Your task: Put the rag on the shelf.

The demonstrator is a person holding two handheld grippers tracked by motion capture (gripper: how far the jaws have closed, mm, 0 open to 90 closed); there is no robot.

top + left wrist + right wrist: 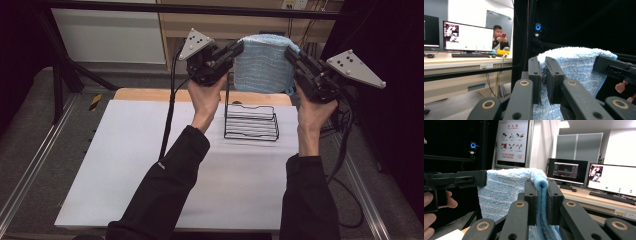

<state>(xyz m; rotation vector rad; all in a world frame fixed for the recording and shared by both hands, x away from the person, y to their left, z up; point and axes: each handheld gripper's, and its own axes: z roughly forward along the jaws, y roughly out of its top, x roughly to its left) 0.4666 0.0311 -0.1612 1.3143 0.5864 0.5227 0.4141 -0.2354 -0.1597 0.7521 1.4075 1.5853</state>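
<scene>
A light blue towel (263,64) hangs spread in the air above the far part of the table, held by its two upper corners. My left gripper (239,48) is shut on the towel's left corner, and the fluffy towel (574,65) shows pinched between its jaws. My right gripper (290,53) is shut on the other corner; there the folded towel edge (541,185) sits between its pads. Below the towel stands a black wire rack (251,121) on the white table top (150,165). The other gripper (482,178) shows at the towel's far corner in the right gripper view.
A wooden board edge (150,94) runs along the table's far side. Black frame bars (65,75) stand at the left, and cables (350,150) trail at the right. Desks with monitors (610,180) and a seated person (499,37) lie beyond the table.
</scene>
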